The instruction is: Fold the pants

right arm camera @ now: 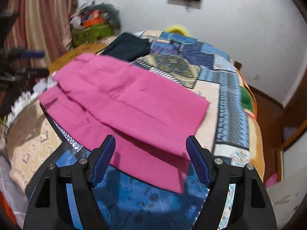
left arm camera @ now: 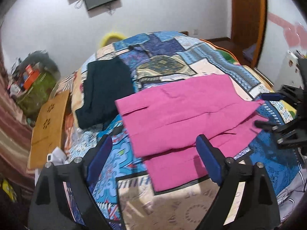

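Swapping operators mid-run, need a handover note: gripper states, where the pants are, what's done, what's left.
Left hand-held gripper: open, holds nothing, over the near-left edge of the pink pants.
Right hand-held gripper: open, holds nothing, at the pants' other end.
Pants: flat on the patterned bedspread, already lying in overlapping layers, so at least one fold looks done. How many, I cannot tell.
A dark garment lies folded farther back on the bed, apart from the pink pants.
Left: probably one more fold across the length, then smoothing; neither gripper has a grasp yet.
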A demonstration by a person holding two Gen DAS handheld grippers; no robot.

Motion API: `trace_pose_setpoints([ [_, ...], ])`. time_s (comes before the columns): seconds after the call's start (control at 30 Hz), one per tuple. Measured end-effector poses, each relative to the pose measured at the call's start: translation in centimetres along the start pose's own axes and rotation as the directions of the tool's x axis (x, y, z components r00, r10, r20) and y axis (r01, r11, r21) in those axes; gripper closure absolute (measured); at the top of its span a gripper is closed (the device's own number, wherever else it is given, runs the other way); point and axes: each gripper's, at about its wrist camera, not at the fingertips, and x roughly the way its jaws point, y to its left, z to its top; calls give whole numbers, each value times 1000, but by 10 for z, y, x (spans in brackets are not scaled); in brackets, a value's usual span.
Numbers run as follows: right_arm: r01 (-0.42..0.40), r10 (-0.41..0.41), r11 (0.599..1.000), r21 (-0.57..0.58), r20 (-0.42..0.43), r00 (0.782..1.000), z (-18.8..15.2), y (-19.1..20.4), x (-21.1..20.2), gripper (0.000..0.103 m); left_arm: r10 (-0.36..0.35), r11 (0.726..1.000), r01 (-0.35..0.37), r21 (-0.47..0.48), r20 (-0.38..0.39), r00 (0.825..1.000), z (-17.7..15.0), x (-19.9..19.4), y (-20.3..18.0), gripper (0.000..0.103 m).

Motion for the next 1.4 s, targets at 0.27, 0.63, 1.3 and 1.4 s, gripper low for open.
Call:
trace_pose_setpoints([
  [0.27, -19, 16, 998, -65, -41, 999, 14, 11, 31, 36, -33, 996, 38, 82, -64, 997, 6, 31, -31, 14],
  [0.63, -113, 113, 994, 13, 13, 994, 35, 8, 37, 97, -23, 988, 37, 149, -93, 995, 12, 59, -53, 16],
  [1.3, -125, 120, 991, 48, 98, 988, 9, -2, -14, 99, -76, 987, 84, 136, -59, 995, -1, 18, -65, 87],
  [1.4, -147, 142, 986, 74, 67, 988, -2, 2, -10, 99, -112, 988, 120, 95, -84, 990, -9, 18, -61, 85],
])
